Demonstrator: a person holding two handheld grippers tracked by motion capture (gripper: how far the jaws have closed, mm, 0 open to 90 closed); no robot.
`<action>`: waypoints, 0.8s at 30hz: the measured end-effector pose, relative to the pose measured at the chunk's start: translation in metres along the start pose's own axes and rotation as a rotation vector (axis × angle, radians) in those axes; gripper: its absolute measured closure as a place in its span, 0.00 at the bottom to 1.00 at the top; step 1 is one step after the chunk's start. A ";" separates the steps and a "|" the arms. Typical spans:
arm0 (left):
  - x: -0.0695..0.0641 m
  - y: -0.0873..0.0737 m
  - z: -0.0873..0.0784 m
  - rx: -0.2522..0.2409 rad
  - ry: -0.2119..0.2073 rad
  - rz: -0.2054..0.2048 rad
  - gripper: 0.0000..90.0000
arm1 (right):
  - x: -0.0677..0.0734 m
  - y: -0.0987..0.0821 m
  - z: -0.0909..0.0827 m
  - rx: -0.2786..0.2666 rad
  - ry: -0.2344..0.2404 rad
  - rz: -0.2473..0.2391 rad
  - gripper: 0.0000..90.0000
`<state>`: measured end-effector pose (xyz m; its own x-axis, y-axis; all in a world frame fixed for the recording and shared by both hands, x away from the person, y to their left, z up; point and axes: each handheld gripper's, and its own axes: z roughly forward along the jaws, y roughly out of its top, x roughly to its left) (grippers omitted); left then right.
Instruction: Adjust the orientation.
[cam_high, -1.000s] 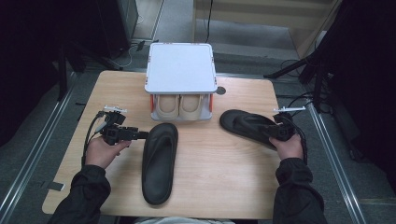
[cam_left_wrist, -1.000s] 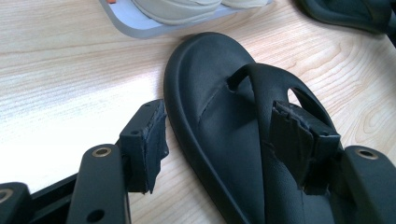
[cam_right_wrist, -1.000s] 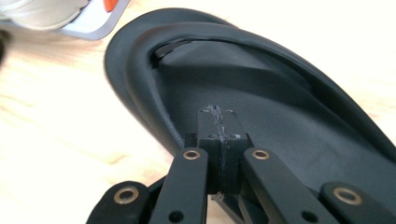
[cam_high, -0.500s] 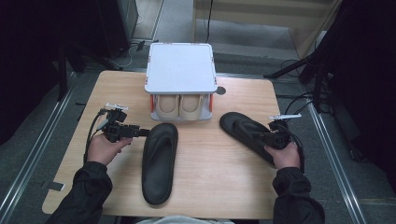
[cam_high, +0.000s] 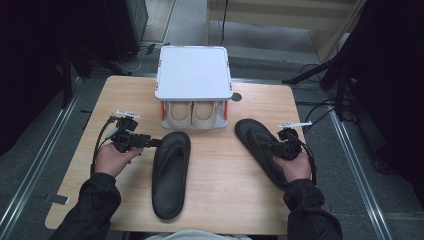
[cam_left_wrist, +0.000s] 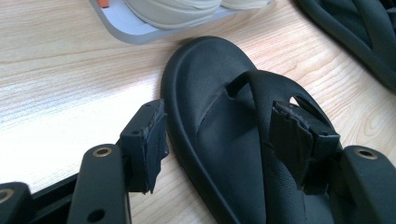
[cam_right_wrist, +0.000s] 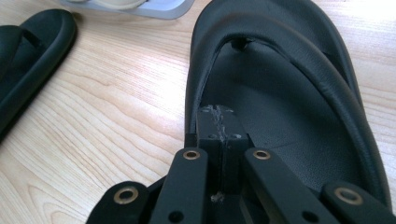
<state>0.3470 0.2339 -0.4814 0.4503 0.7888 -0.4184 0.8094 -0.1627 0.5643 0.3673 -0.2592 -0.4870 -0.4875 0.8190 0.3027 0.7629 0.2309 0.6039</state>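
Big picture first: a wooden table (cam_high: 220, 200) with a grey two-tier shoe rack (cam_high: 194, 72) standing at the far middle, and a pair of beige shoes (cam_high: 192, 112) already tucked into its lower shelf. In front of the rack lie two black flip-flops. The left flip-flop (cam_high: 171, 172) rests flat, toe just short of the rack; the right flip-flop (cam_high: 262, 150) sits angled, well apart from its mate, toe pointing toward the rack.

Now the hands. The left gripper (cam_high: 154, 143) comes in from the side at the toe end of the left flip-flop, and its own camera shows it spread wide, one jaw outside the sole's edge (cam_left_wrist: 187, 140), the other over the strap (cam_left_wrist: 275, 88), nothing pinched yet. The right gripper (cam_high: 281, 146) sits on the right flip-flop, jaws pressed together in its own view; they look clamped on the sole's inner rim (cam_right_wrist: 196, 84), though a thin edge between the pads is hard to confirm.

The job looks like stowing this pair on the rack, and it seems barely underway. To do the left pick-up well, I'd say close squarely across the sole edge and strap base, not the soft strap alone, which would let the sandal swing. On the right, a rim grip that narrow may twist, so lift slowly and level.
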 end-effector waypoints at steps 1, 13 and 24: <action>0.000 0.000 0.000 -0.002 -0.001 0.001 0.41 | -0.001 0.000 -0.001 -0.009 0.005 0.001 1.00; -0.001 -0.001 -0.002 0.000 0.004 0.009 0.41 | -0.024 0.003 -0.031 -0.125 -0.053 -0.010 0.84; -0.002 -0.007 -0.006 -0.001 0.011 0.014 0.41 | -0.045 0.004 -0.018 -0.070 -0.085 -0.012 0.71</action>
<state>0.3379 0.2374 -0.4804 0.4575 0.7930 -0.4022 0.8025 -0.1734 0.5709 0.3849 -0.3048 -0.4851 -0.4562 0.8588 0.2333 0.7241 0.2057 0.6583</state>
